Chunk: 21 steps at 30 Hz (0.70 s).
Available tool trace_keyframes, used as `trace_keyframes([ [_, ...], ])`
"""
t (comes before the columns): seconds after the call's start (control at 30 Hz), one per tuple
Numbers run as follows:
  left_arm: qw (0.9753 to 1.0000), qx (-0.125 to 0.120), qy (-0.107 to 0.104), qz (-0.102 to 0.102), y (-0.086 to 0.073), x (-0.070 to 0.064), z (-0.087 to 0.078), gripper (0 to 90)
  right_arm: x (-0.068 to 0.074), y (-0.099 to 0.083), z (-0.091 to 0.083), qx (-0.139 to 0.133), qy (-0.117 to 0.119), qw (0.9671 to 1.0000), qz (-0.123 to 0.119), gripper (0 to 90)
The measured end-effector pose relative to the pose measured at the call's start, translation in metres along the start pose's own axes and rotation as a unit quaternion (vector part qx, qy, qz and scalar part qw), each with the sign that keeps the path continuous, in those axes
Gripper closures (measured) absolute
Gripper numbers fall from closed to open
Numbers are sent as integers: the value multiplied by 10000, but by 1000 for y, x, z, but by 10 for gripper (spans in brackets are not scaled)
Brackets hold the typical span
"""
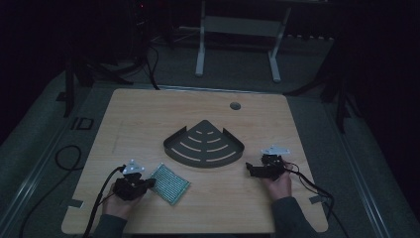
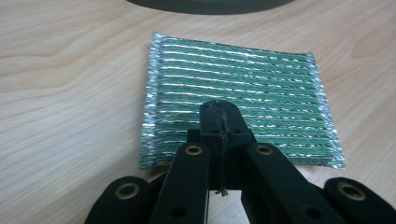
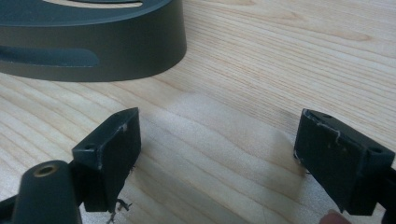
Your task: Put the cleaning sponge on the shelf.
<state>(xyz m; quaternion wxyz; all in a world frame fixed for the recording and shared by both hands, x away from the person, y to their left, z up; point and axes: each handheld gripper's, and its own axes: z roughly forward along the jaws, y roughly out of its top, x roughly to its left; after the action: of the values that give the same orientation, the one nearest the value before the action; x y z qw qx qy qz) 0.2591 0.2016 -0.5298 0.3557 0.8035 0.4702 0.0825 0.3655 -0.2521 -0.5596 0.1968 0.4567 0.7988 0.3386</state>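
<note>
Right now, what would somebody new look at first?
Probably the shiny green foil packet lying flat on the wooden table, right in front of the shut left tongs. Next, the dark fan-shaped rack in the middle, with the open right tongs near it.

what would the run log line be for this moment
left tool: shut, over near edge of green foil pouch | right tool: open, above bare table, beside dark corner shelf tray | pouch flat on table, outside tray

Glossy foil pouch (image 2: 238, 100), matt metal rack (image 3: 93, 42), smooth wooden table (image 3: 261, 56).
</note>
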Motion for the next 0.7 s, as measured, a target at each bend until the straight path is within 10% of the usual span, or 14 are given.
trace_keyframes([
  [0.7, 9993, 295, -16, 228, 0, -15, 7, 900, 0, 0, 0, -2, 6, 10000, -9, 142],
])
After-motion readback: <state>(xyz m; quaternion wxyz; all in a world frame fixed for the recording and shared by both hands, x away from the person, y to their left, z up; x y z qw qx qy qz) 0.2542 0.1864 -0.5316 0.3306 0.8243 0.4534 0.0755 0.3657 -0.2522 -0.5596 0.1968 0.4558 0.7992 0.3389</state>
